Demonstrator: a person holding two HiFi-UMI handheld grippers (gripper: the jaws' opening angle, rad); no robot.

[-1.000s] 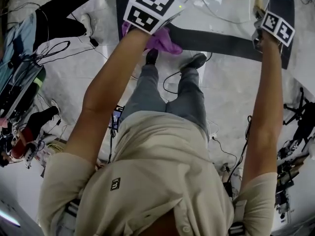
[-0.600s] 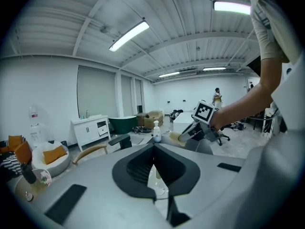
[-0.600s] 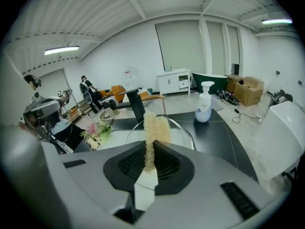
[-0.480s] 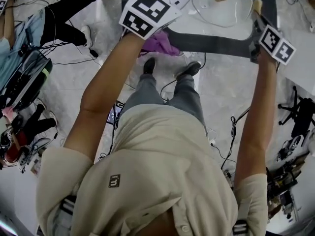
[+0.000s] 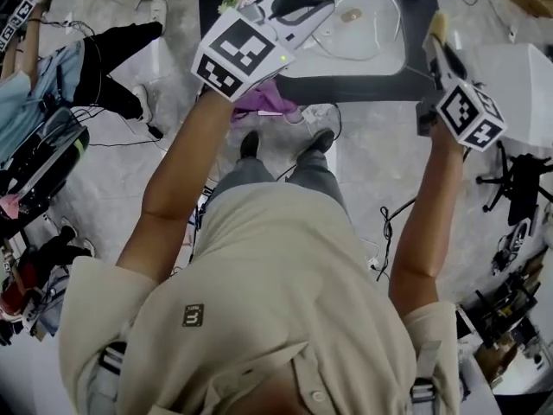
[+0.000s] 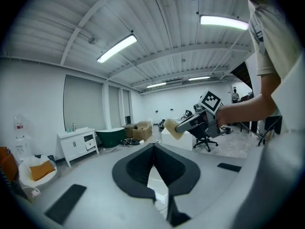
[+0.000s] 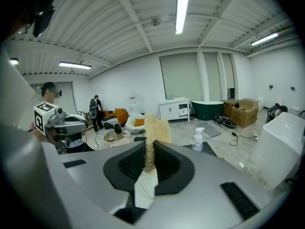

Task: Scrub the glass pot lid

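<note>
- One glass pot lid (image 5: 373,26) with one central knob (image 5: 350,14) lies flat on the table (image 5: 363,85) at the top of the head view
- The lid's left rim is covered by the left gripper (image 5: 327,0); whether the two touch cannot be judged
- Two grippers are in view, well apart
- The left gripper carries one marker cube (image 5: 238,54); its jaws are closed tip to tip with nothing between them
- The right gripper (image 7: 150,149) carries the other cube (image 5: 469,115); its jaws are clenched on one tan fibrous scrub sponge (image 7: 155,128), which stands up past the tips
- One purple cloth (image 5: 259,102) is partly hidden beneath the left gripper
- One spray bottle (image 7: 198,140) stands beyond the right gripper, small and indistinct
</note>
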